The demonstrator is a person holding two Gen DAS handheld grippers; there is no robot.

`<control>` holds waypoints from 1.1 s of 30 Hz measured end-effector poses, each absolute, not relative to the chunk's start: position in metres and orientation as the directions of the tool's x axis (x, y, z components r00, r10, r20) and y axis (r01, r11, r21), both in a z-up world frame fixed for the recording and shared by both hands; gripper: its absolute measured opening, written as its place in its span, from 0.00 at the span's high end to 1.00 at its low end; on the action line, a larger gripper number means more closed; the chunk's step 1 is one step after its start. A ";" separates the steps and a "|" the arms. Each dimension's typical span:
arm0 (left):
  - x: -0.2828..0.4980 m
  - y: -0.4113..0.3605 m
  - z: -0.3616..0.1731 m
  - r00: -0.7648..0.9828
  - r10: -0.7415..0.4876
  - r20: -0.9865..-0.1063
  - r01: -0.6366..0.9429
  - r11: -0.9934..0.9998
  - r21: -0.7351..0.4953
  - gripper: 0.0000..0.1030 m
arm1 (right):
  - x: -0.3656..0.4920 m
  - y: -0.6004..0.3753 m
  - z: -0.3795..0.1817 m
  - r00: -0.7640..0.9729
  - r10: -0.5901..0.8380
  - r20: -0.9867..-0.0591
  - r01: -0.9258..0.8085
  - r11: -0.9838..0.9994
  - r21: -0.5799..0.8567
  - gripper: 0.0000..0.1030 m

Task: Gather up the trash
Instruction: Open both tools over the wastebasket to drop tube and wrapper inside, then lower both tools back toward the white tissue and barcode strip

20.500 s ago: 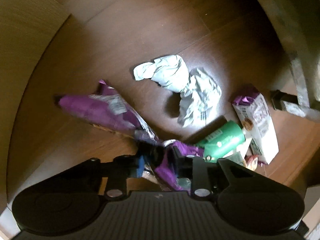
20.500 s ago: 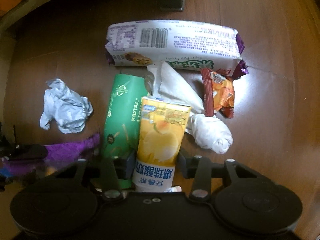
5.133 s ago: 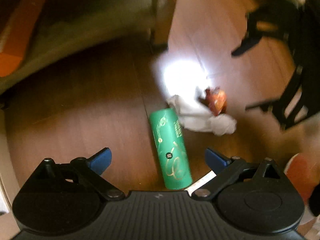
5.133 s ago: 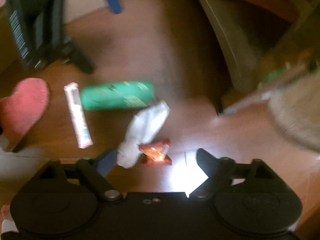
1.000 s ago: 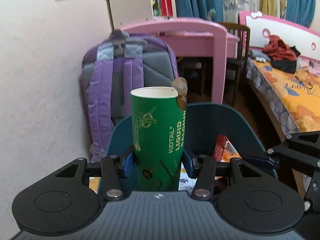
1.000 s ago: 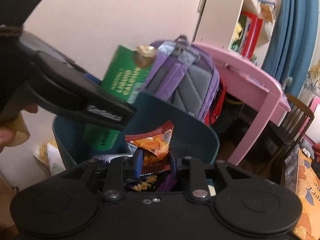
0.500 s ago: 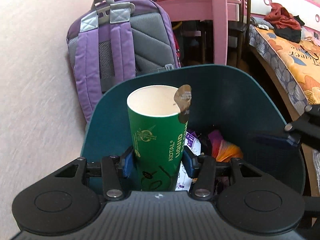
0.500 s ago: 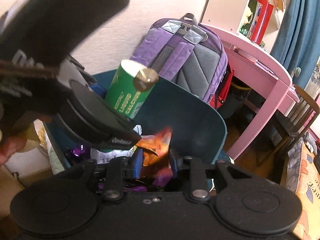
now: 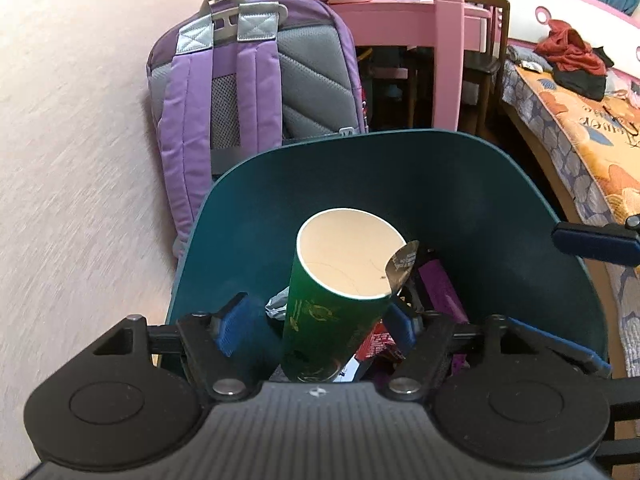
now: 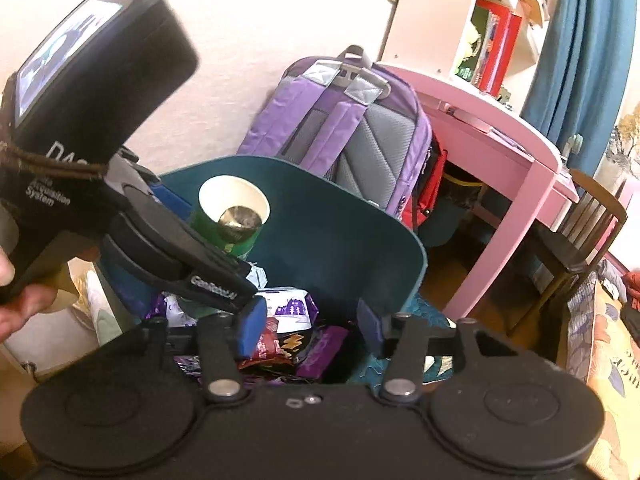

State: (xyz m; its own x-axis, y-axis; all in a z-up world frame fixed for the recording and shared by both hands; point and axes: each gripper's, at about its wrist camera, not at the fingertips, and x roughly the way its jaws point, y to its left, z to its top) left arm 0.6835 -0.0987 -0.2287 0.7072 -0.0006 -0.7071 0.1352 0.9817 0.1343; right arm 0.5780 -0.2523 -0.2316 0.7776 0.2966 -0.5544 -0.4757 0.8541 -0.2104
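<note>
Over the teal bin [image 9: 500, 216] both grippers hung, and both had just been letting go. The left gripper [image 9: 316, 326] had its blue pads spread wider than the green tube [image 9: 332, 320], a clear gap showing at the left pad [image 9: 236, 328]; the jaws had just been opening, with the tube between them but no longer squeezed. That tube stood tilted inside the bin, open mouth up, its peeled foil lid [image 9: 402, 266] dangling off the rim at about 3 o'clock. From the right wrist view the same tube [image 10: 224, 232] sat at 10 o'clock, half hidden behind the left gripper's black body [image 10: 120, 184], which a hand [image 10: 16, 280] gripped at the far left edge.

The right gripper [image 10: 306, 326] had also just been opening, and nothing sat between its pads. Below them lay the heap of wrappers [image 10: 280, 332] in the bin, red, purple and white.

At 12 o'clock beyond the bin leaned a purple backpack [image 9: 240, 92] against the wall, a pink desk [image 9: 400, 4] just behind it, and a bed [image 9: 580, 128] ran off at 2 o'clock.
</note>
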 end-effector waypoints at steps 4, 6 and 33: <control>0.675 -0.099 -0.221 0.723 -0.007 -0.691 0.135 0.982 0.131 0.23 | 0.571 -0.263 -0.226 0.784 0.318 -0.533 -0.469 0.865 -0.175 0.42; 0.668 -0.100 -0.216 0.736 -0.013 -0.677 0.143 0.980 0.136 0.22 | 0.566 -0.268 -0.223 0.787 0.328 -0.523 -0.471 0.866 -0.166 0.40; 0.508 -0.073 -0.208 0.777 -0.192 -0.599 0.350 0.923 0.159 0.21 | 0.443 -0.322 -0.219 0.660 0.590 -0.465 -0.707 0.696 -0.121 0.21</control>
